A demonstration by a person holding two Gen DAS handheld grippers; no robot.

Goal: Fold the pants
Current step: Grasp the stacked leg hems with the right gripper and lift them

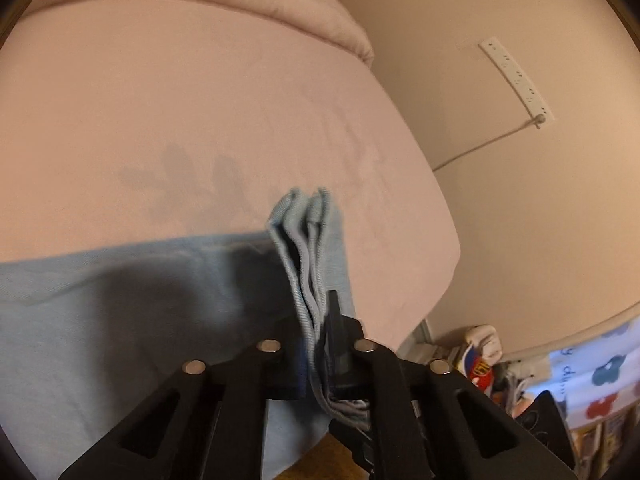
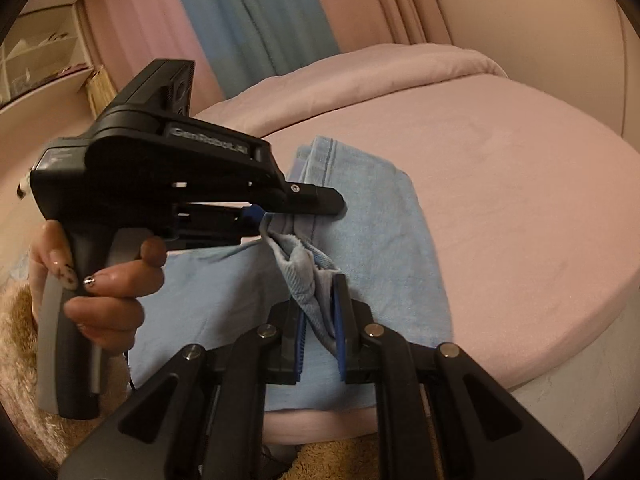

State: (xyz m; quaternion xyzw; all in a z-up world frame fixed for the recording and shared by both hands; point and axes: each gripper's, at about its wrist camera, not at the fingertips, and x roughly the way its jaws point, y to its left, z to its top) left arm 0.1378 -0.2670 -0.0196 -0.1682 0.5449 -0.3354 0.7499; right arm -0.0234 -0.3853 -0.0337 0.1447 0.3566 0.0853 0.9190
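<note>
above the bed (image 2: pixel 520 184), both grippers, left (image 2: pixel 304 216) and right (image 2: pixel 320 320), have fingers clamped on the pants' (image 2: pixel 380 216) bunched hem, side by side, likely to carry a fold over.

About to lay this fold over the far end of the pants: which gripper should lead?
Probably neither alone. The left gripper and right gripper are each shut on bunched edges of the pants, side by side above the bed. Move both together.

Dim warm light, fisheye warping, perhaps slight blur.
</note>
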